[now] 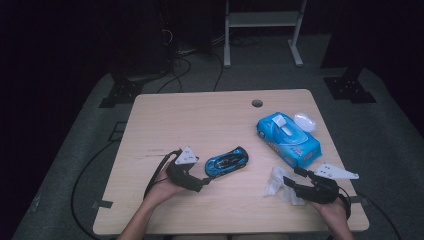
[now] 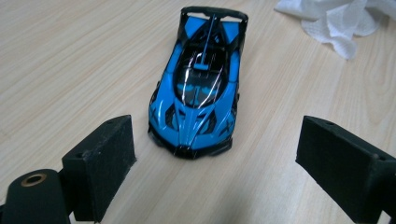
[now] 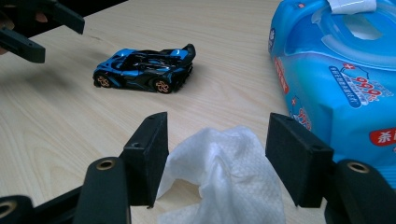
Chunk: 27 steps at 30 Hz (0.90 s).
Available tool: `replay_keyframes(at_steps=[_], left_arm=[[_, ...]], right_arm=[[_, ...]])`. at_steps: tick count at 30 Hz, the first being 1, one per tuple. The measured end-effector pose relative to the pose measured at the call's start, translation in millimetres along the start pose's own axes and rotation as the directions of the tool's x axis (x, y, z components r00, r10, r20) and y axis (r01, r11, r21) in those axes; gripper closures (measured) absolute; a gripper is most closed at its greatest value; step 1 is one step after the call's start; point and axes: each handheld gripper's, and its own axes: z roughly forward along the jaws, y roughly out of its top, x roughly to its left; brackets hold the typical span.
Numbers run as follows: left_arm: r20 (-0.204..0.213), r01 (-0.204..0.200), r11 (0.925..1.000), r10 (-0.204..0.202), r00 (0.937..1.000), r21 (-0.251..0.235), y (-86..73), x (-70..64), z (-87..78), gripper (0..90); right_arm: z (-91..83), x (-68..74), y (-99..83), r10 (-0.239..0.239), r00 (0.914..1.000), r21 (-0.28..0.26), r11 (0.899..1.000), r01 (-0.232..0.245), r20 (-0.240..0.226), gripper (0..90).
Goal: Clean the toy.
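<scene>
We see our left tool (image 2: 215, 158) spread wide on the tabletop (image 1: 200, 120), jaws either side of the nose of the blue toy sports car (image 2: 198, 88) but gripping nothing, likely lined up to steady it. Our right tool (image 3: 217, 158) is also wide open around a crumpled white wet wipe (image 3: 224, 182), not yet pinching it, probably for wiping the car. The blue wet-wipe pack (image 1: 288, 138) lies near, lid (image 1: 304, 121) flipped open; its label reads "99.9%" beside Chinese characters.

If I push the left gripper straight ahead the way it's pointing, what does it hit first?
Most likely the blue toy car: its nose sits just ahead, between the open jaws of the left gripper. The crumpled wipe lies farther off, to one side.
</scene>
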Motion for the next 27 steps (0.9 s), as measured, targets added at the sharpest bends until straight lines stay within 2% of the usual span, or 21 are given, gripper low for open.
replay_keyframes(at_steps=[2, 13, 20, 24, 27], left_arm=[[-0.009, 0.003, 1.0000, -0.003, 1.0000, 0.007, -3.8, 0.5, -2.3, 10.8], [-0.064, 0.042, 0.9988, -0.044, 0.9970, -0.024, -23.1, 0.3, -22.2, 10.6], [-0.093, 0.081, 0.9953, -0.085, 0.9920, -0.053, -37.5, -3.2, -33.3, 10.6], [-0.108, 0.089, 0.9939, -0.096, 0.9896, -0.066, -44.7, -5.3, -38.1, 10.5], [-0.133, 0.096, 0.9911, -0.108, 0.9853, -0.092, -51.4, -7.3, -42.6, 10.5]], right_arm=[[-0.7, -0.1, 0.0, -0.002, 1.0000, -0.001, 1.000, 0.002, 0.000, 38.1], [-0.1, 0.6, -0.5, -0.002, 1.0000, -0.005, 1.000, 0.002, -0.005, 37.4], [0.6, 1.7, -0.7, 0.001, 1.0000, -0.006, 1.000, -0.001, -0.007, 37.0], [0.4, 3.4, -1.2, -0.002, 0.9999, -0.011, 1.000, 0.002, -0.011, 37.1], [0.7, 4.6, -1.3, -0.005, 0.9999, -0.013, 1.000, 0.005, -0.010, 37.0]])
